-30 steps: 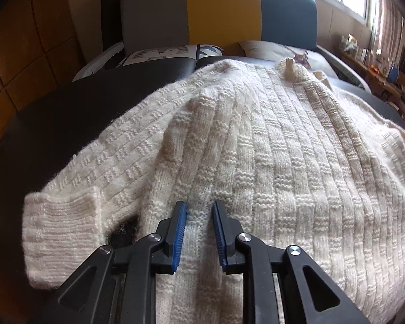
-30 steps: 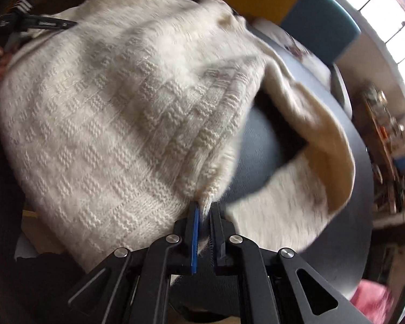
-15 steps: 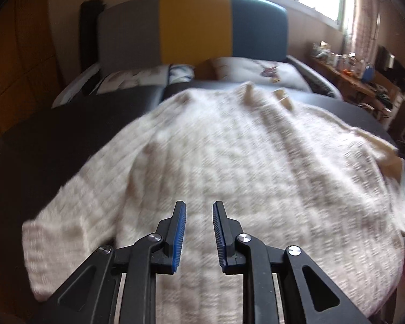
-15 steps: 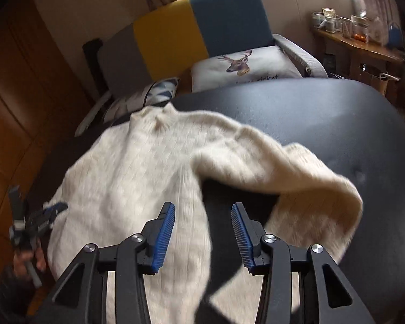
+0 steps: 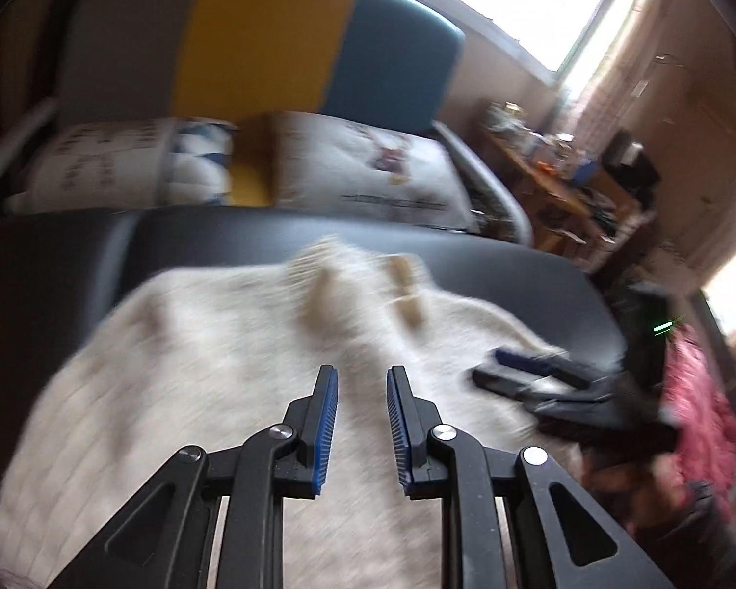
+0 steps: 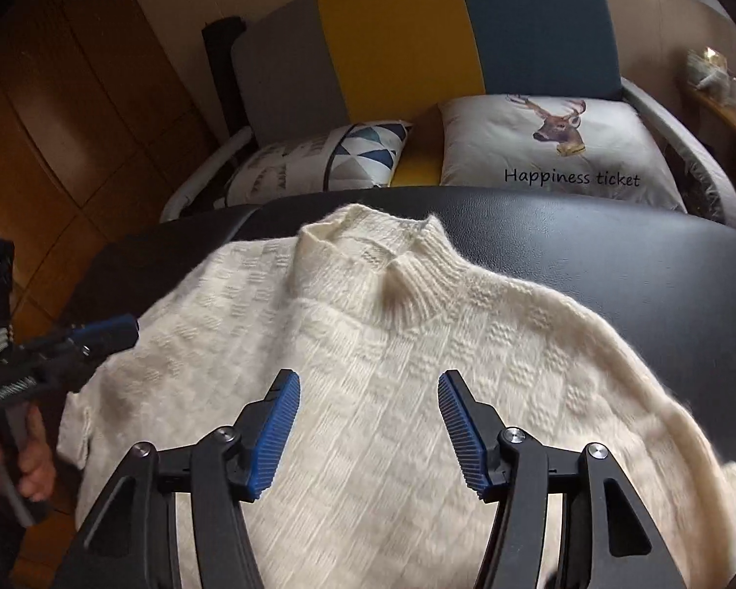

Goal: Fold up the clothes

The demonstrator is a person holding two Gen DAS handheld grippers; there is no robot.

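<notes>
A cream knit sweater [image 6: 392,392] lies spread on the black tabletop [image 6: 613,265], collar toward the far edge. The right gripper [image 6: 368,422] hovers above it, jaws opening, nothing between them. The left gripper [image 5: 362,422] hangs over the sweater, jaws slightly apart and empty.

Bare black tabletop [image 6: 613,255] lies open from twelve to three o'clock of the cream sweater [image 6: 368,392], while the left gripper [image 6: 105,329] and the hand [image 6: 29,461] holding it crowd the nine o'clock edge, and cushions [image 6: 554,152] with the sofa back [image 6: 397,34] wall off twelve o'clock beyond the table.
</notes>
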